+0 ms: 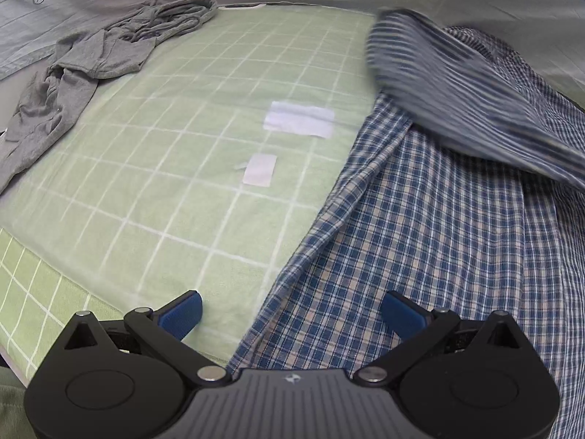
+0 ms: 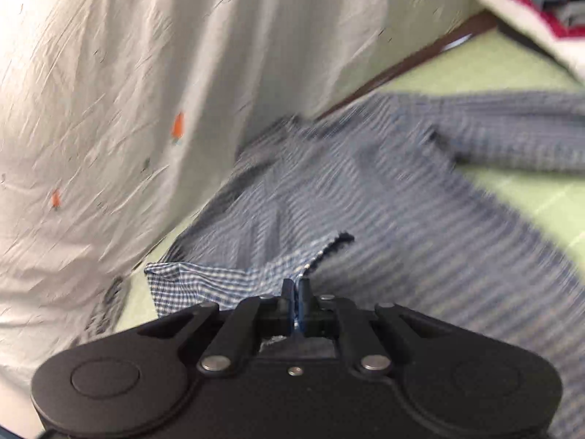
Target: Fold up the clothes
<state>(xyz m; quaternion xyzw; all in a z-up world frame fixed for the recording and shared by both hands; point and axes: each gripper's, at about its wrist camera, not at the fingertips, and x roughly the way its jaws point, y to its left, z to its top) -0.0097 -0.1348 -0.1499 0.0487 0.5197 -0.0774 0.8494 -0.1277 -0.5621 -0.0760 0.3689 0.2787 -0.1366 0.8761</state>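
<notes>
A blue plaid shirt (image 1: 420,241) lies spread on the green checked sheet (image 1: 175,168), filling the right half of the left wrist view. My left gripper (image 1: 290,316) is open and empty, low over the shirt's left edge. One sleeve (image 1: 457,84) is lifted and blurred at upper right. In the right wrist view my right gripper (image 2: 294,287) is shut on a fold of the plaid shirt (image 2: 384,219) and holds it above the shirt's body. The view is motion-blurred.
A crumpled grey garment (image 1: 87,69) lies at the far left of the sheet. Two white patches (image 1: 298,119) mark the sheet's middle. A white printed cloth (image 2: 109,91) hangs behind. Stacked folded clothes (image 2: 537,7) sit at far right.
</notes>
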